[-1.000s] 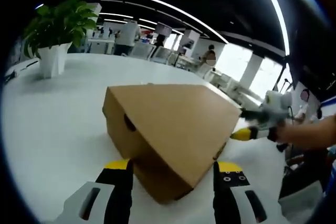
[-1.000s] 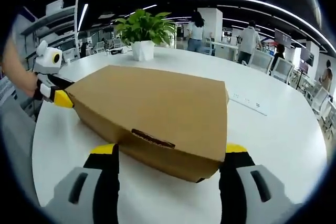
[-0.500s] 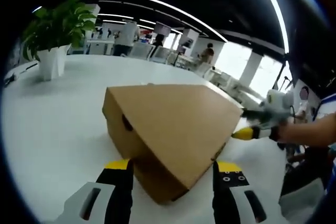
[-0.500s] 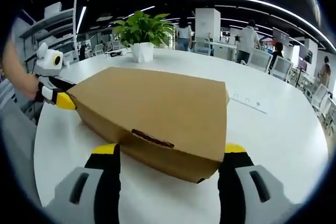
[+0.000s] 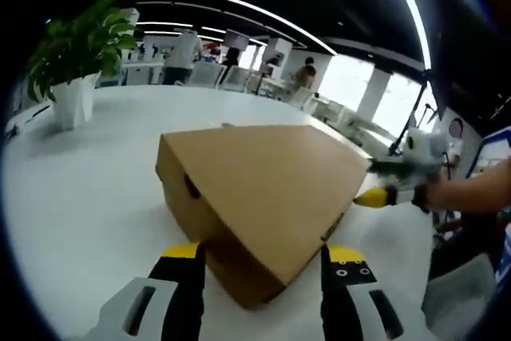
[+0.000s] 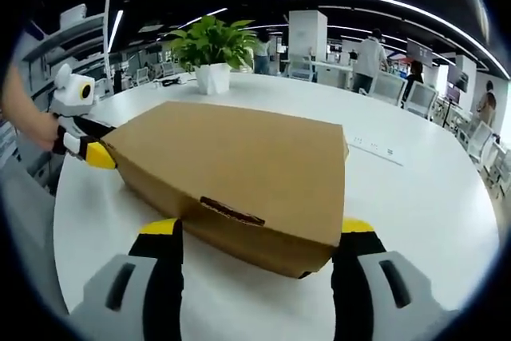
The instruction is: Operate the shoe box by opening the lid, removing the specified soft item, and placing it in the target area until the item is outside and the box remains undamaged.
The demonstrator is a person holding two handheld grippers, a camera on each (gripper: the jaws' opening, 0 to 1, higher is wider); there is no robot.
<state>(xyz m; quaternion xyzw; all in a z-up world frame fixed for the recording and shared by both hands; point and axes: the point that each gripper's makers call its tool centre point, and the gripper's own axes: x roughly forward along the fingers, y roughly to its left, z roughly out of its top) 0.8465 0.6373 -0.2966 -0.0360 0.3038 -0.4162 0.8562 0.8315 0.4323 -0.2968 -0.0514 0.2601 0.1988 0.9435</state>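
Note:
A brown cardboard shoe box [image 5: 263, 189] lies on the white round table [image 5: 88, 189] with its lid down. My left gripper [image 5: 261, 265] is open, its yellow-tipped jaws standing either side of the box's near corner. In the right gripper view the same box [image 6: 239, 173] shows a torn strip on its front edge. My right gripper [image 6: 259, 241] is open, its jaws astride that front edge. Each gripper also shows in the other's view: the right gripper [image 5: 375, 196] at the box's right corner, the left gripper [image 6: 96, 155] at its left corner. The box's contents are hidden.
A potted green plant [image 6: 209, 52] in a white pot stands at the table's far side, seen also as the plant [image 5: 70, 61] in the left gripper view. A white strip [image 6: 375, 149] lies on the table beyond the box. People and office chairs stand in the background.
Both views have shifted only slightly. The box and both grippers keep their places; people in the background have moved.

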